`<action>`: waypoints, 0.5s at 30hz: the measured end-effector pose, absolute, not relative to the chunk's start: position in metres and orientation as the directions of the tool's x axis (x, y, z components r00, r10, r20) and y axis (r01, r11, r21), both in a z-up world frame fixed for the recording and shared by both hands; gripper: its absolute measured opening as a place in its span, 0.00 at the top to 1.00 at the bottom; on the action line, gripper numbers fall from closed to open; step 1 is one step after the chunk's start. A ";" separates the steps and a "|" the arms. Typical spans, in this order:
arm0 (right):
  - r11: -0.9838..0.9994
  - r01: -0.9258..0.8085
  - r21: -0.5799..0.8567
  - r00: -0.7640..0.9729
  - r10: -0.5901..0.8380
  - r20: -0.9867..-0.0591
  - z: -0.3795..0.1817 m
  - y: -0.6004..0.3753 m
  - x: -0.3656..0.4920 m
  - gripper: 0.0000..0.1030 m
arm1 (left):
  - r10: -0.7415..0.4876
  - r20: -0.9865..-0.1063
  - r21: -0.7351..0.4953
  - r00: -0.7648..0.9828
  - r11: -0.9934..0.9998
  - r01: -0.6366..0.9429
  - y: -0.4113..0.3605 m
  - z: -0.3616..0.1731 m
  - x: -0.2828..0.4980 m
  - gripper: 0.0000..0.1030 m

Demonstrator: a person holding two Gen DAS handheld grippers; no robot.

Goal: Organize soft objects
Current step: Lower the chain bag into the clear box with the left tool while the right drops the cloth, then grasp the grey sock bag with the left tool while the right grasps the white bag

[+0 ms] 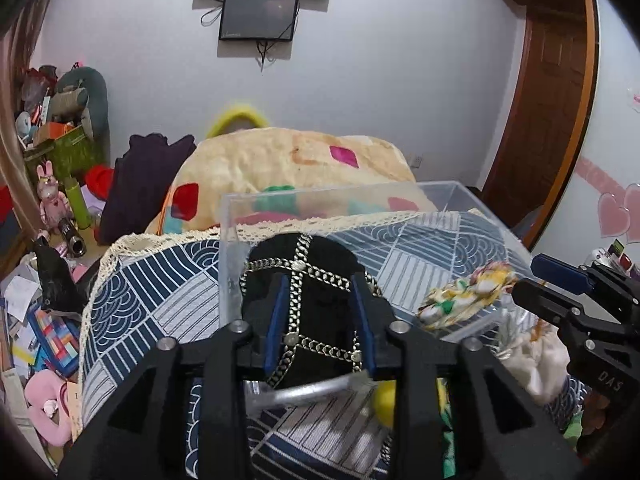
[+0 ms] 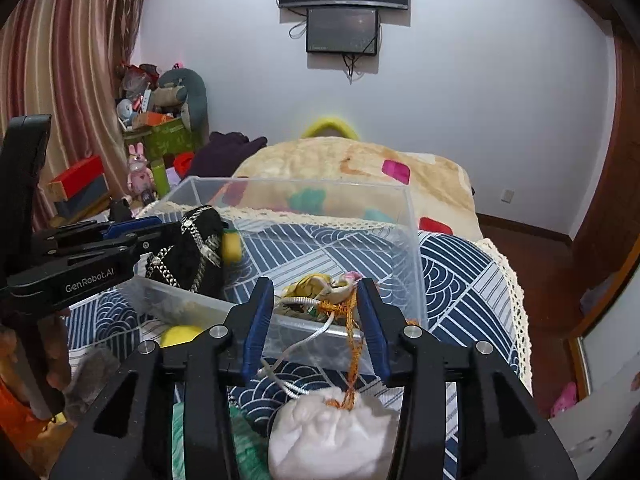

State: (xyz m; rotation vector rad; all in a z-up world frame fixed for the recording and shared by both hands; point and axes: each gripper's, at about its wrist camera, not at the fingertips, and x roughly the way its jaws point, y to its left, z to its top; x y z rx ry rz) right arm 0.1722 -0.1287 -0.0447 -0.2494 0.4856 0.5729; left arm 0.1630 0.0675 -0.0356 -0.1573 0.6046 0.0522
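Observation:
A clear plastic box [image 1: 340,194] [image 2: 320,182] stands on a blue-and-white quilt [image 2: 460,272]. A black pouch with silver chains [image 1: 316,312] [image 2: 188,248] stands over the box's near-left rim, between the blue pads of my left gripper [image 1: 320,280] [image 2: 156,236], whose jaws stand a little apart. A floral pouch [image 2: 316,280] [image 1: 468,292] lies inside the box just past my right gripper [image 2: 316,286] [image 1: 526,276], which is open, with gaps beside both pads. An orange cord [image 2: 352,344] hangs over the rim to a white pouch [image 2: 332,432] on the quilt below.
A yellow ball [image 2: 180,334] [image 1: 384,400] lies on the quilt before the box. A beige blanket with coloured patches [image 2: 360,168] is heaped behind it. Cluttered boxes and toys [image 2: 160,128] fill the far left. A wooden door [image 1: 552,100] is on the right, with floor below.

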 end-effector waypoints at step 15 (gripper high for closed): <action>0.842 -0.536 -0.068 0.802 0.482 -0.352 -0.021 -0.165 0.128 0.23 | 0.003 -0.457 -0.138 0.890 0.988 -0.074 0.057 -0.003 0.081 0.07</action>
